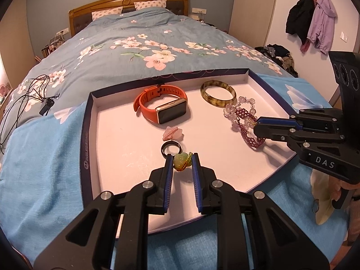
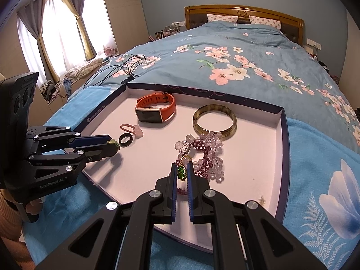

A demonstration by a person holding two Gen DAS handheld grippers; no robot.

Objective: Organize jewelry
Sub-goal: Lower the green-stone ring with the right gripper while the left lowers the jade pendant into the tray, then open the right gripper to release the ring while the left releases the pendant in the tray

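A shallow white tray point(image 1: 126, 157) point(image 2: 247, 180) lies on the bed. My left gripper point(image 1: 182, 160) point(image 2: 113, 145) is shut on a green stone pendant point(image 1: 181, 161) with a yellow-green cord, just above the tray floor next to a black ring point(image 1: 170, 149) point(image 2: 126, 140). My right gripper point(image 2: 181, 172) point(image 1: 256, 127) is shut on a green charm point(image 2: 181, 172) tied into a pile of purple and clear bead bracelets point(image 2: 207, 155) point(image 1: 241, 118). An orange smartwatch point(image 1: 162, 106) point(image 2: 155, 110), an amber bangle point(image 1: 218, 93) point(image 2: 214, 121) and a pink charm point(image 1: 173, 133) point(image 2: 132, 130) lie in the tray.
The tray rests on a light blue towel point(image 1: 45, 157) point(image 2: 315, 157) over a floral duvet point(image 1: 146, 45). Black cables point(image 1: 29, 94) point(image 2: 126, 69) lie on the bed to the left. Coats point(image 1: 315, 20) hang on the right wall.
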